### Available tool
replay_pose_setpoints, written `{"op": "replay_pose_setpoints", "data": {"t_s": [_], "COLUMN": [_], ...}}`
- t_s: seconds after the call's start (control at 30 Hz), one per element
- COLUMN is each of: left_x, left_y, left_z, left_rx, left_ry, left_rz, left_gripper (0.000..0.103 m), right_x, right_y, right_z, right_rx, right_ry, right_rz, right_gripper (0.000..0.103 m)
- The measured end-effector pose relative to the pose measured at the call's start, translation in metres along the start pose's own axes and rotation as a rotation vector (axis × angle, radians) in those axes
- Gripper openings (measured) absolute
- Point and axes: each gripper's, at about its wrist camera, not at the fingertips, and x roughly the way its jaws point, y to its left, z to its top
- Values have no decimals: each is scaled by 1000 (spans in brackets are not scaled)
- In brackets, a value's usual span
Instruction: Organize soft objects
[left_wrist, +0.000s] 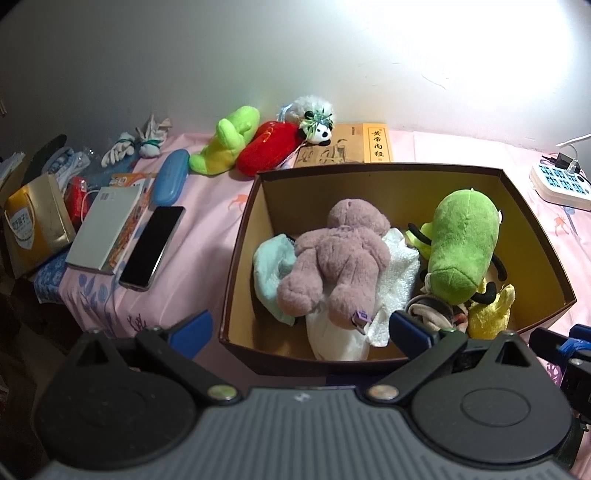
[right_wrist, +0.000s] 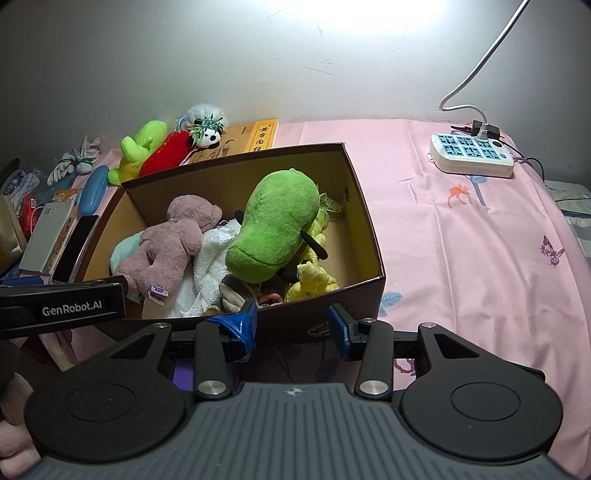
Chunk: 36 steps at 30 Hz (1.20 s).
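Both hand-held grippers hover open and empty at the near edge of a brown box of soft toys.

Left hand-held gripper (left_wrist: 299, 332) spreads wide over the near wall; right hand-held gripper (right_wrist: 291, 325) has a narrower gap, nothing between. Inside the box (right_wrist: 364, 206) lie a mauve plush bear (left_wrist: 340, 254), a green plush (left_wrist: 461, 243), a yellow plush (left_wrist: 491, 310) and white cloth (left_wrist: 397, 273). A pink bedsheet (right_wrist: 480, 236) lies under a grey wall. Behind the box: lime plush (left_wrist: 225, 140), red plush (left_wrist: 267, 147), panda (left_wrist: 319, 129), book (left_wrist: 354, 147); phone (left_wrist: 151, 247) left, power strip (right_wrist: 472, 155) right.
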Motion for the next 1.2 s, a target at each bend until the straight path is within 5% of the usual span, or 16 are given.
{"op": "replay_pose_setpoints", "data": {"t_s": [1.2], "left_x": [1], "left_y": [-5], "left_z": [2], "left_rx": [12], "left_ry": [-22], "left_rz": [-13], "left_gripper": [101], "right_x": [-7], "right_y": [-3], "right_z": [-1], "right_rx": [5], "right_ry": [-73], "right_rz": [15], "right_gripper": [26]}}
